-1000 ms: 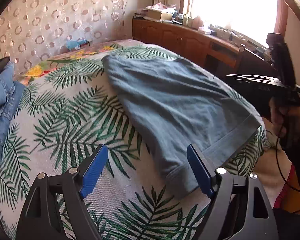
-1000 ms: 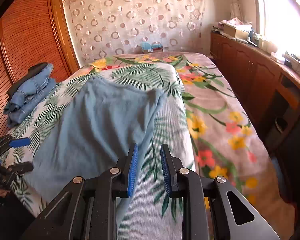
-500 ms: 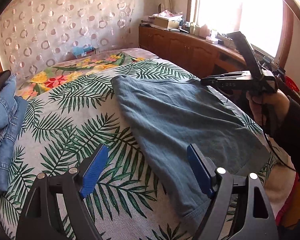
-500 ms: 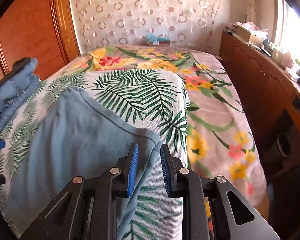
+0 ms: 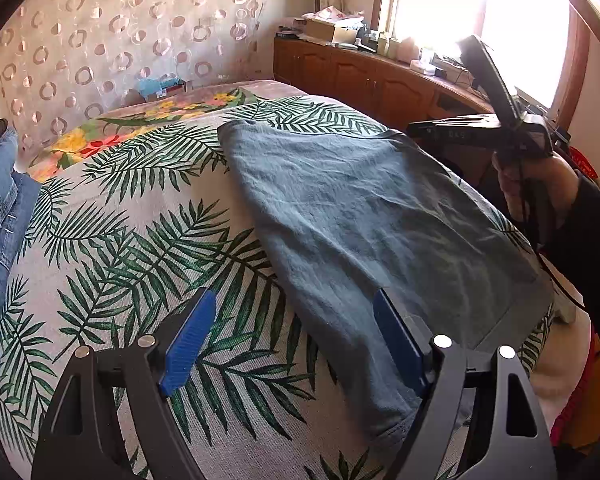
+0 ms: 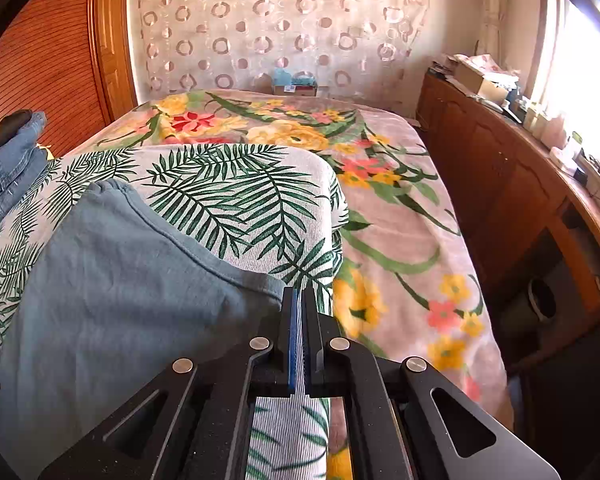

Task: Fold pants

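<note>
Grey-blue pants (image 5: 360, 216) lie flat on a palm-leaf cloth on the bed; they also show in the right wrist view (image 6: 112, 292). My left gripper (image 5: 296, 340) is open, its blue pads straddling the near left edge of the pants, a little above it. My right gripper (image 6: 299, 308) has its jaws together at the pants' far right corner; whether cloth is pinched between the pads cannot be made out. The right gripper also shows in the left wrist view (image 5: 480, 128), held in a hand over the pants' right side.
A pile of blue jeans (image 5: 0, 200) lies at the bed's left edge, also seen in the right wrist view (image 6: 8, 160). A wooden cabinet (image 6: 520, 200) with clutter runs along the right under the window. A floral blanket (image 6: 380, 200) covers the far bed.
My right gripper moved forward along the pants' right edge to the far corner and its jaws closed. My left gripper stayed open and shifted slightly back along the near edge.
</note>
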A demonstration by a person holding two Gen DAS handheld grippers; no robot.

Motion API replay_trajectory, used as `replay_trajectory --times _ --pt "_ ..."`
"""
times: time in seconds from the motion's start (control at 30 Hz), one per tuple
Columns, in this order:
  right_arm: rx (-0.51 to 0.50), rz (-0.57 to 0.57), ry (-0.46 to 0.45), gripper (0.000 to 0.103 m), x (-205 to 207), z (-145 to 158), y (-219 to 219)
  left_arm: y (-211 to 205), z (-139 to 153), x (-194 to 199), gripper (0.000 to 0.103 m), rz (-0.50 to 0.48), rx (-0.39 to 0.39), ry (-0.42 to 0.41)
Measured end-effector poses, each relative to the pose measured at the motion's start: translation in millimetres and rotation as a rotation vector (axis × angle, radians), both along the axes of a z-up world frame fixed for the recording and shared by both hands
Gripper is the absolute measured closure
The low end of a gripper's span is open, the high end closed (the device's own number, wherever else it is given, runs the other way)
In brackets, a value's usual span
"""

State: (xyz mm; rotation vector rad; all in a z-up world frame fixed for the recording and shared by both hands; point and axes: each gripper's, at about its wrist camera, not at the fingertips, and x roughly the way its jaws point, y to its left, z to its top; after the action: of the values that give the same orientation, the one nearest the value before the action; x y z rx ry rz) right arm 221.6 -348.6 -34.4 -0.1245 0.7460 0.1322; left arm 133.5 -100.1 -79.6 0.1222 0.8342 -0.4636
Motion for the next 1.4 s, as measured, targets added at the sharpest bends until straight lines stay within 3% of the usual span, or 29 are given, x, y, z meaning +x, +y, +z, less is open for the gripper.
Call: replay_trajectory --times 0.07,0.23,0.47,0.77,1.07,1.23,1.4 --pt "0.018 0.007 -0.007 0.094 -10.2 3.5 1.1 0.0 1.0 -2.0 0.021 0.0 -0.004 -0.007" --pt "0.069 0.008 -0.042 0.066 -55.8 14.8 0.4 -0.7 6.1 -10.1 0.021 -0.009 0.002 -0.032" --pt "0.123 0.042 -0.058 0.065 -129.7 14.5 11.8 -3.4 12.7 -17.6 0.021 -0.022 0.005 -0.048" --pt "0.145 0.034 -0.044 0.065 -194.5 -1.7 6.7 -6.4 13.1 -35.3 0.021 -0.034 0.022 -0.052" --pt "0.153 0.01 -0.025 0.065 -222.7 -3.7 8.2 -2.6 3.1 -45.8 0.021 -0.034 0.026 -0.02" --pt "0.146 -0.008 -0.012 0.065 -223.1 -6.2 10.1 -5.2 -9.0 -46.5 0.021 -0.039 0.076 0.008" --pt "0.154 -0.012 0.018 0.065 -218.3 -6.9 14.5 -1.4 -12.6 -44.3 0.021 -0.028 0.042 0.03"
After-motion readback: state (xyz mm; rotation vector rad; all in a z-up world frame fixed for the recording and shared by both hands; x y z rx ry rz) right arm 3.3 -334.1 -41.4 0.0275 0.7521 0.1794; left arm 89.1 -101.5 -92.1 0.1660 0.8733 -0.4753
